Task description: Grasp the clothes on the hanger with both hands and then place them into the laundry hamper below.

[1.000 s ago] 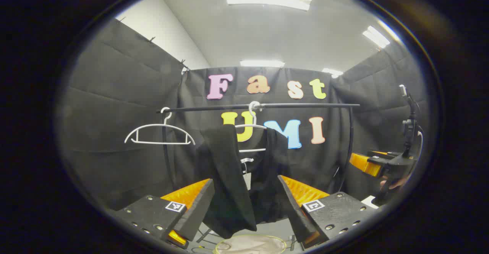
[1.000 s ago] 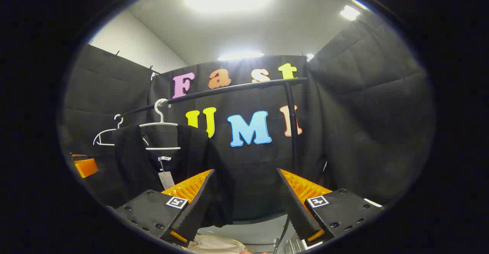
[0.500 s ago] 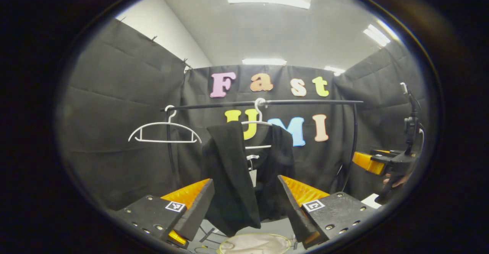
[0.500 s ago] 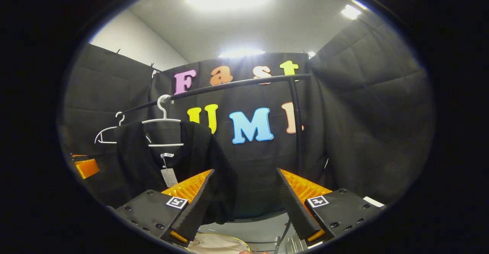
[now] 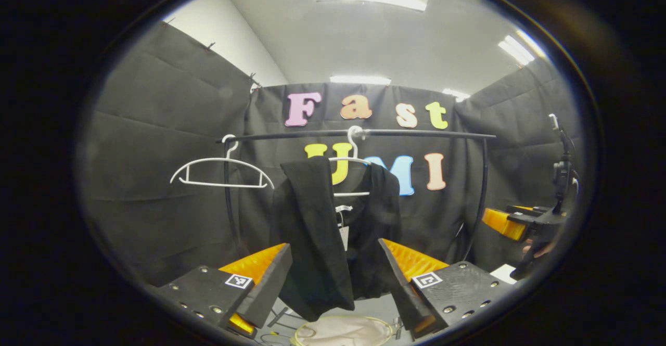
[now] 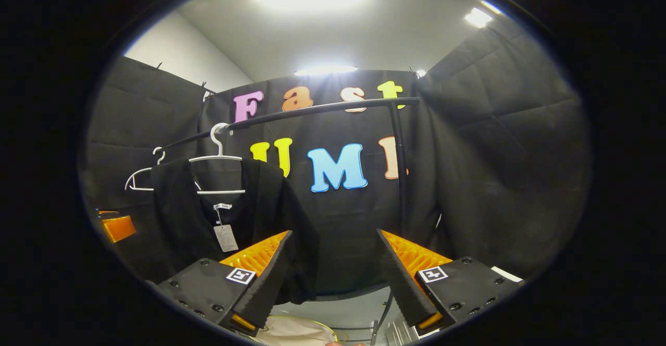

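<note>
Hanging: black garment [image 5: 333, 231] on white wire hanger [image 5: 349, 171], black rail [image 5: 364, 133], straight ahead of left gripper [image 5: 333, 276], jaws wide apart, nothing held | spare hanger [image 5: 221, 171] beside | round hamper [image 5: 343, 330] rim below | right gripper view: right gripper [image 6: 333, 276] jaws spread, empty; garment [image 6: 208, 221] off left, paper tag [image 6: 226, 238] dangling; rack upright [image 6: 399, 169] ahead
</note>
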`<state>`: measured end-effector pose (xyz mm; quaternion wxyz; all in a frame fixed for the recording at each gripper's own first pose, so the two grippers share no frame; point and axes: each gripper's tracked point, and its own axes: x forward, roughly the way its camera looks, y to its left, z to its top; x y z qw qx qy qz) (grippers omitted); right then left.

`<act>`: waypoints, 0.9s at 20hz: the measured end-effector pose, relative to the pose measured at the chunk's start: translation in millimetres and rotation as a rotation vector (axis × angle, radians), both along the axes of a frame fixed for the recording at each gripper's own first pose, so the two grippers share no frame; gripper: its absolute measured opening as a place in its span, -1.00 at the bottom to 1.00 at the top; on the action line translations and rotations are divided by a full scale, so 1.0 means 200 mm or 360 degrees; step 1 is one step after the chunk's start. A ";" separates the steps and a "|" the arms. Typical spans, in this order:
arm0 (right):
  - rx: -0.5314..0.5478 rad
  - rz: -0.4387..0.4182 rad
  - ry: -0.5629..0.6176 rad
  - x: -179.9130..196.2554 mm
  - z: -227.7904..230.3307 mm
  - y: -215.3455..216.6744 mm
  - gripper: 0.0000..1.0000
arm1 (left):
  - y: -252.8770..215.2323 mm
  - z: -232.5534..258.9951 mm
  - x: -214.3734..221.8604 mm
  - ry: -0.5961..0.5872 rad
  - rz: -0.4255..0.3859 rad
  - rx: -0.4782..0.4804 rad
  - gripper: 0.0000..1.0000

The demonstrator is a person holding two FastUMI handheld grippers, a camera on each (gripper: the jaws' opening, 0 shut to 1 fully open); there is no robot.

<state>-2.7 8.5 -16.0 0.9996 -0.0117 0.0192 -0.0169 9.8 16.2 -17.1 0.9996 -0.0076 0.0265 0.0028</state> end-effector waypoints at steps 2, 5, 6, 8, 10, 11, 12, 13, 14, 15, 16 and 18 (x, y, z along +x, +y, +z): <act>0.0011 -0.0002 0.0020 0.00 0.00 0.01 0.95 | 0.00 -0.01 0.01 0.0019 0.0002 0.0019 0.89; 0.0024 -0.0003 0.0010 0.02 0.02 0.02 0.95 | -0.04 0.01 0.07 0.0025 -0.0015 0.0003 0.89; 0.0032 -0.0001 0.0007 0.03 0.03 0.02 0.95 | -0.04 0.01 0.09 0.0025 -0.0007 0.0002 0.89; 0.0036 -0.0003 -0.0001 0.07 0.03 0.01 0.95 | -0.04 0.01 0.16 0.0034 0.0024 -0.0004 0.89; 0.0042 0.0002 -0.0006 0.13 0.03 -0.01 0.95 | -0.02 0.00 0.23 0.0054 0.0091 -0.0013 0.89; 0.0052 0.0009 -0.0010 0.16 0.03 -0.02 0.95 | 0.00 0.00 0.28 0.0063 0.0137 -0.0025 0.88; 0.0062 0.0013 -0.0011 0.20 0.02 -0.04 0.95 | 0.01 -0.01 0.32 0.0070 0.0177 -0.0041 0.88; 0.0071 0.0019 -0.0005 0.24 0.01 -0.05 0.95 | 0.02 -0.02 0.36 0.0088 0.0213 -0.0056 0.88; 0.0077 0.0032 0.0012 0.29 -0.01 -0.06 0.95 | 0.03 -0.04 0.39 0.0107 0.0245 -0.0066 0.87; 0.0080 0.0045 0.0028 0.33 -0.03 -0.08 0.95 | 0.04 -0.05 0.43 0.0117 0.0281 -0.0068 0.88; 0.0083 0.0054 0.0038 0.37 -0.05 -0.09 0.95 | 0.05 -0.05 0.46 0.0125 0.0316 -0.0068 0.88; 0.0100 0.0072 0.0056 0.46 -0.07 -0.12 0.95 | 0.06 -0.09 0.53 0.0153 0.0375 -0.0071 0.88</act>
